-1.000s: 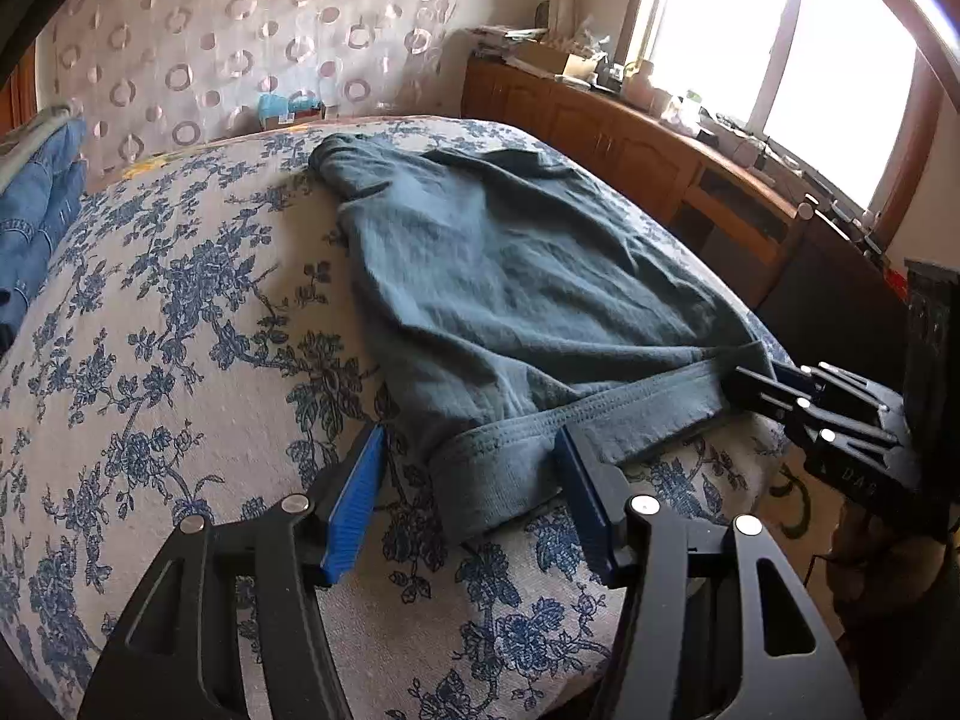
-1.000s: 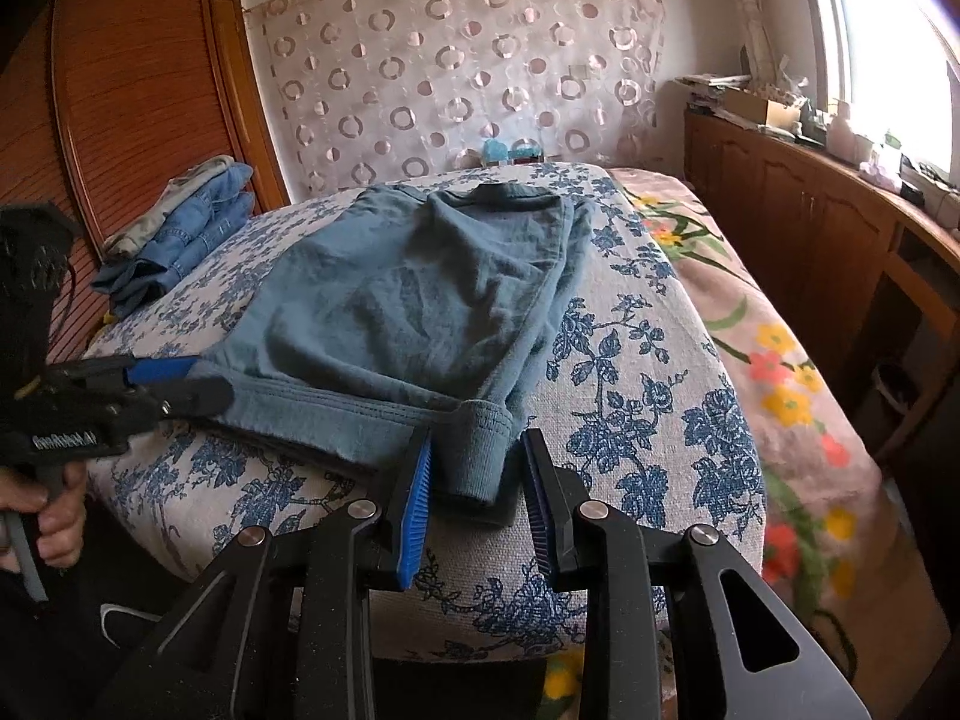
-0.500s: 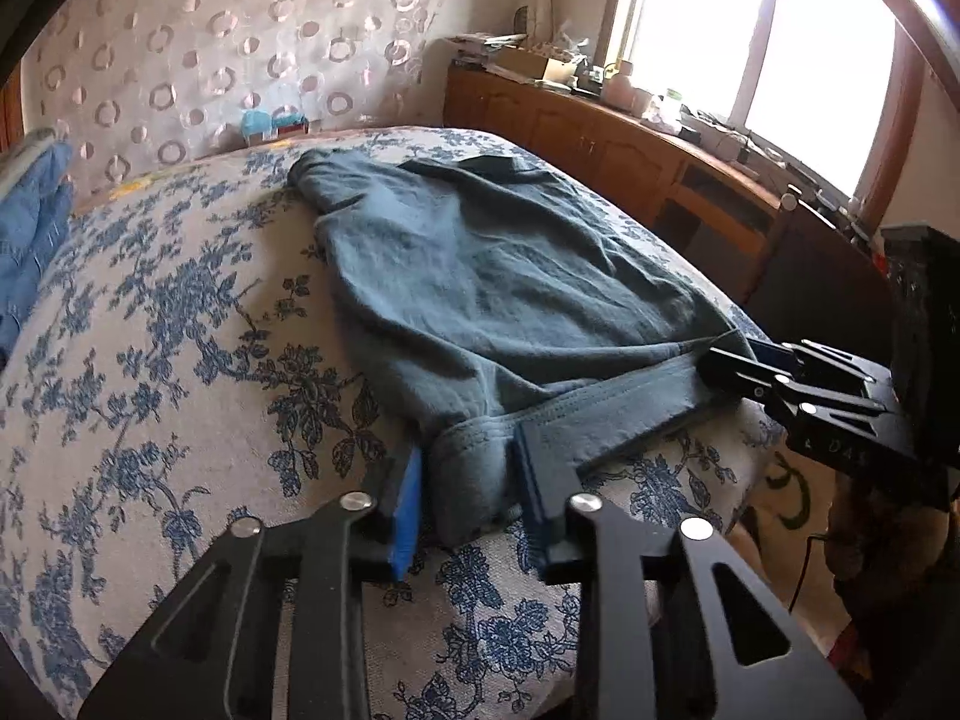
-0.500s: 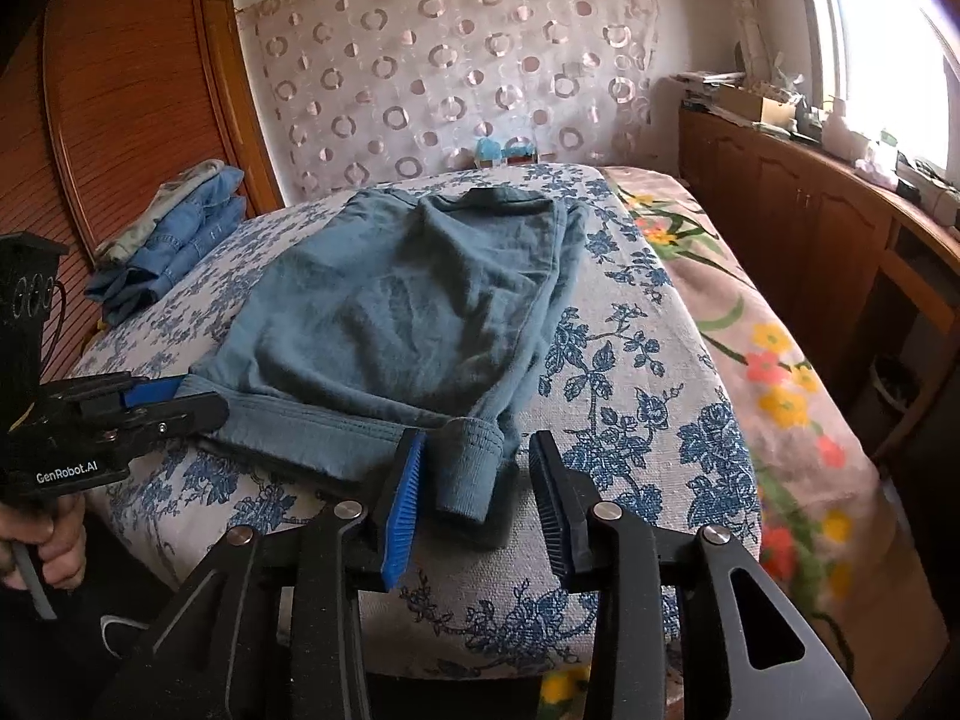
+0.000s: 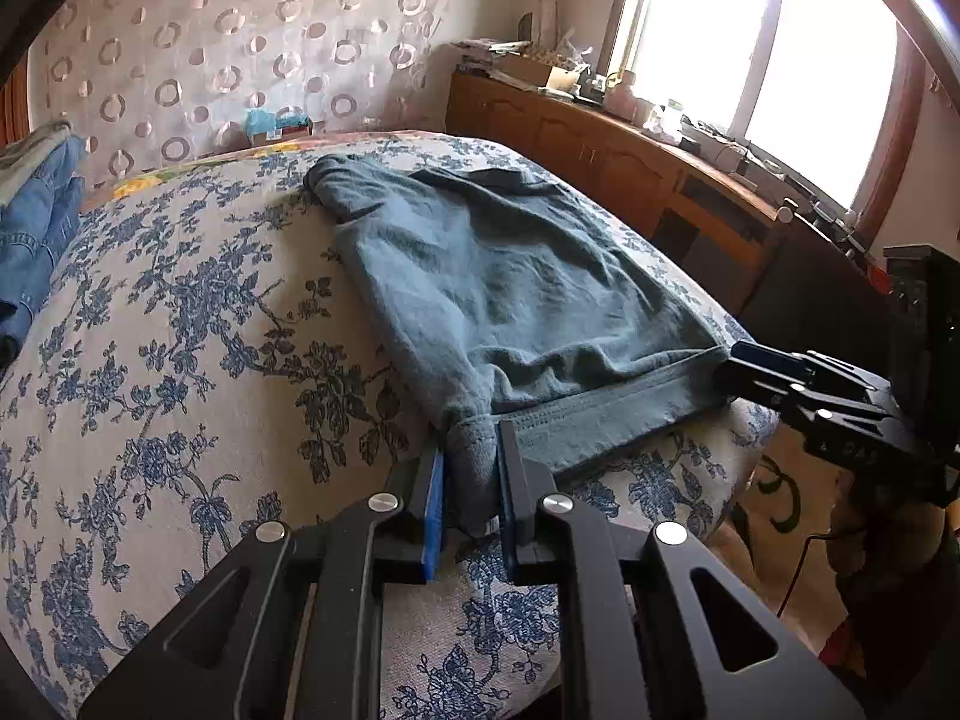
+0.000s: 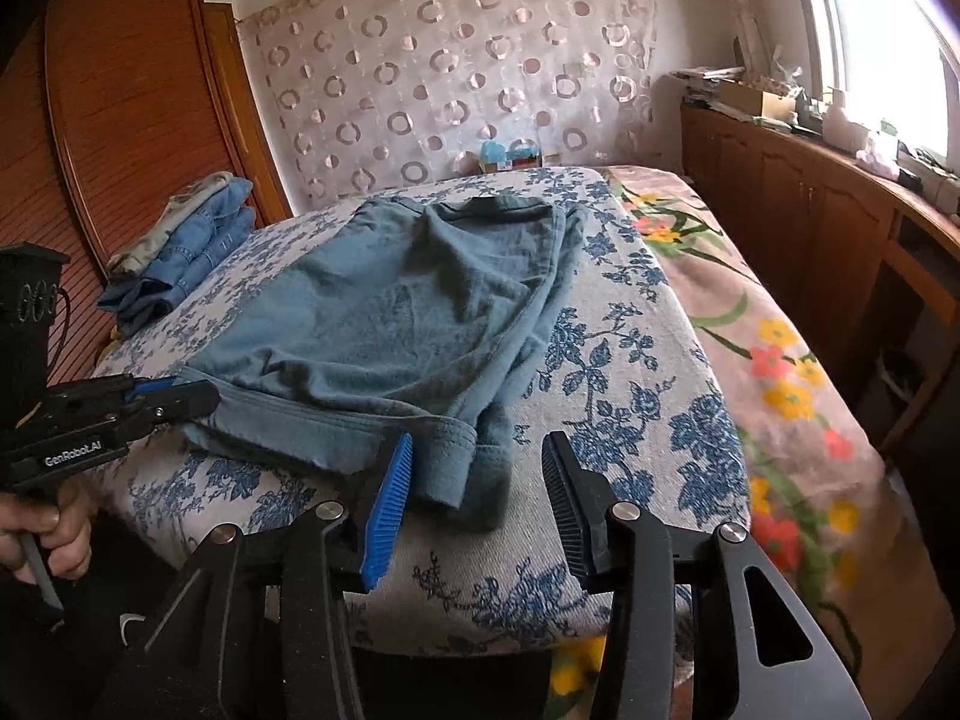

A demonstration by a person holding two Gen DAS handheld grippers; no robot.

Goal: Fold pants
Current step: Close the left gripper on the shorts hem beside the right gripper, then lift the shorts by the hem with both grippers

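The blue-floral bed cover (image 5: 180, 360) carries the grey-blue cotton pants (image 5: 510, 288). The left gripper (image 5: 471, 480) now clamps their near waistband corner, having closed; the right gripper (image 6: 477, 498) has opened around the opposite corner.

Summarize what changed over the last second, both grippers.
The left gripper went from open around the near-left corner of the pants to shut on that hem. The right gripper did the opposite: its jaws spread wider and stand open, the near-right corner lying loose between them. The pants stayed spread flat on the floral bed cover.
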